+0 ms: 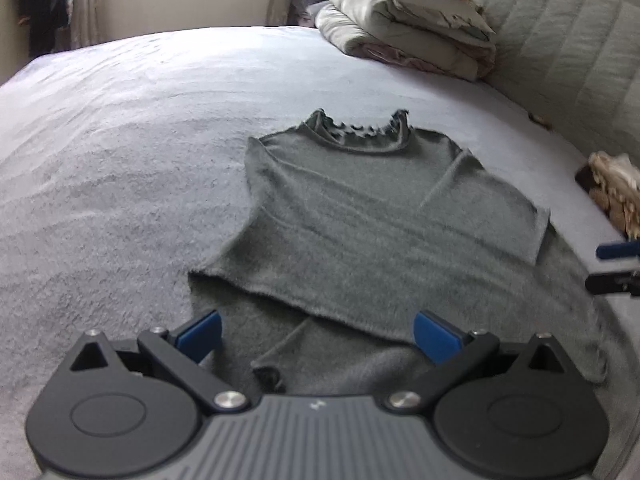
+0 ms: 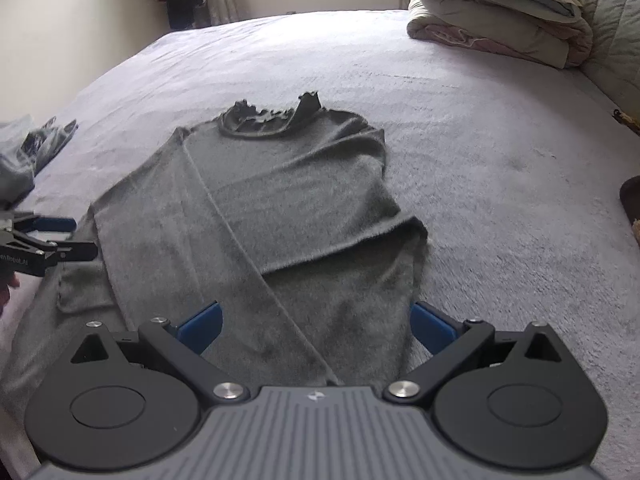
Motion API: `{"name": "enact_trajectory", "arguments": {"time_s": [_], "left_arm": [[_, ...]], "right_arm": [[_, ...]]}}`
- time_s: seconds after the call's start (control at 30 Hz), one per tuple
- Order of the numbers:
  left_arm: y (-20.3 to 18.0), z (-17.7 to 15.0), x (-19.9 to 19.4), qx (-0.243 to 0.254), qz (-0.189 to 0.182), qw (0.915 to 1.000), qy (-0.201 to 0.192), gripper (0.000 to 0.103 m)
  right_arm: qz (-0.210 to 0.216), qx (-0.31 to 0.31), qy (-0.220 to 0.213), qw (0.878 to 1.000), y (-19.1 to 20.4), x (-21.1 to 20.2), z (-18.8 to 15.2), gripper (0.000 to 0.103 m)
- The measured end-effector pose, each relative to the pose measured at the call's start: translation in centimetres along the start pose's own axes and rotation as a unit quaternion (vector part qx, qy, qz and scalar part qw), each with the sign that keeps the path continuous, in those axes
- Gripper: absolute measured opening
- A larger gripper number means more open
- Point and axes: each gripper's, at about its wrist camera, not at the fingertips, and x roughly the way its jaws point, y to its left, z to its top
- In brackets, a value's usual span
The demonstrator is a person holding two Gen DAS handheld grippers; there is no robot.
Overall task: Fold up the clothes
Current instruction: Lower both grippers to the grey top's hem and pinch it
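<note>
Both tools point(image 1: 318, 336) point(image 2: 316, 326) splayed wide — over sweater point(image 1: 372, 216).

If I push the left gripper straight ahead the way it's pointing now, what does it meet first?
Most likely the grey sweater: the left gripper stands open just above its near hem, aimed up the garment toward the collar. Nothing else lies in that line before the fabric, though how high it hangs over the bed is unclear.

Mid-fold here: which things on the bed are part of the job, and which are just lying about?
Job: grey sweater, left gripper, right gripper, both open.
Lying about: stacked bedding, crumpled grey clothing, fluffy item at the bed edge.
</note>
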Motion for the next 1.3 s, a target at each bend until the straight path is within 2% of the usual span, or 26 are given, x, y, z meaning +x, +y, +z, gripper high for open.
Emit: {"name": "enact_trajectory", "arguments": {"time_s": [0.23, 0.37, 0.57, 0.77, 1.0, 1.07, 1.2, 1.3], "left_arm": [[1.0, -2.5, -1.0, 0.017, 0.001, 0.9998, 0.009, 0.103], [1.4, -3.9, -2.7, 0.009, -0.005, 0.9999, 0.010, 0.102], [1.8, -6.7, -5.3, 0.007, -0.039, 0.9988, 0.028, 0.100], [2.2, -8.6, -7.6, -0.004, -0.098, 0.9942, 0.045, 0.093], [2.4, -10.2, -9.3, -0.023, -0.147, 0.9866, 0.066, 0.084], [2.5, -10.6, -9.6, -0.029, -0.163, 0.9833, 0.077, 0.075], [2.5, -11.1, -10.0, -0.029, -0.173, 0.9810, 0.083, 0.067], [3.1, -11.3, -10.1, -0.050, -0.181, 0.9777, 0.094, 0.055]], "right_arm": [[-0.009, -0.001, 0.033, 0.999, -1.6, -0.5, -2.6, 0.103], [-0.003, -0.003, 0.051, 0.999, -2.0, -1.0, -4.4, 0.102], [-0.004, -0.039, 0.054, 0.998, -1.2, -3.0, -7.4, 0.100], [0.000, -0.045, 0.059, 0.997, -0.9, -5.4, -9.8, 0.092], [0.020, -0.013, 0.062, 0.998, -1.5, -7.0, -11.2, 0.068], [0.025, -0.006, 0.063, 0.998, -1.6, -7.3, -11.4, 0.063], [0.033, 0.005, 0.067, 0.997, -1.8, -7.7, -11.6, 0.053], [0.038, 0.011, 0.071, 0.997, -1.9, -7.7, -11.7, 0.050]]}}
